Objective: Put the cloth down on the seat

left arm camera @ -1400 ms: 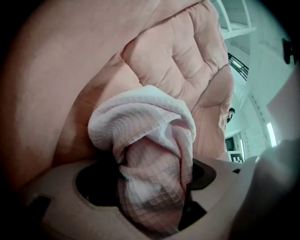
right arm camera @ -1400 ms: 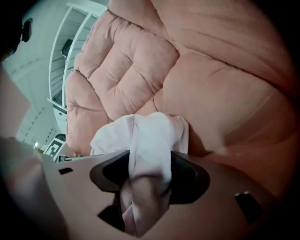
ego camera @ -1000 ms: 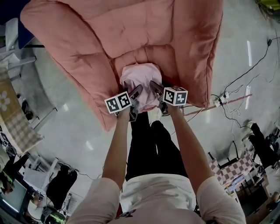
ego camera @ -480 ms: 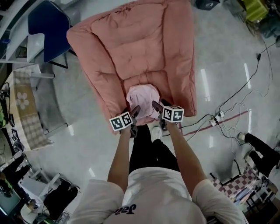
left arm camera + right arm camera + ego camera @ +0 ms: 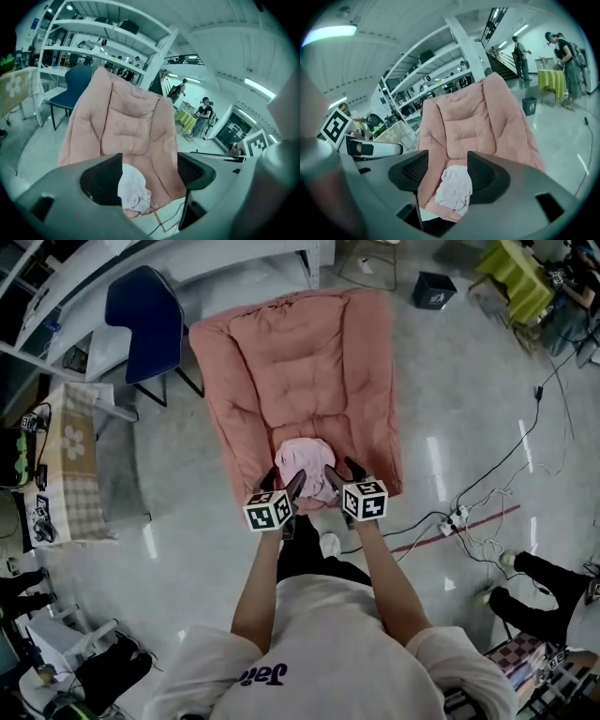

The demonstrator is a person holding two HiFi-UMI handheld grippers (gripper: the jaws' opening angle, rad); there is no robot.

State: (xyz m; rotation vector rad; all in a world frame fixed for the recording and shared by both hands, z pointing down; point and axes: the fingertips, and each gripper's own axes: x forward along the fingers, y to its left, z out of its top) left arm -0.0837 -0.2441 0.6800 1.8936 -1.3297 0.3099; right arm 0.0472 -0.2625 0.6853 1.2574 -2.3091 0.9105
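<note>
A crumpled pale pink cloth (image 5: 303, 456) lies on the seat of the salmon padded armchair (image 5: 300, 362), near its front edge. My left gripper (image 5: 283, 482) hovers open just short of the cloth's near left side. My right gripper (image 5: 342, 472) is at the near right side and its jaws are closing, with nothing pressed between them. In the left gripper view the cloth (image 5: 133, 190) shows beyond the gap, partly hidden by the left finger (image 5: 101, 180). In the right gripper view the cloth (image 5: 454, 187) rests on the seat, apart from the pads.
A blue chair (image 5: 145, 320) stands left of the armchair. A table with a patterned cover (image 5: 70, 465) is at the far left. Cables and a power strip (image 5: 459, 517) trail over the floor on the right. A green table (image 5: 516, 268) and black bin (image 5: 433, 289) sit behind.
The head view has pulled back, so the armchair looks smaller. Both grippers have drawn back from over the cloth to its near edge. The cloth stays on the seat.
</note>
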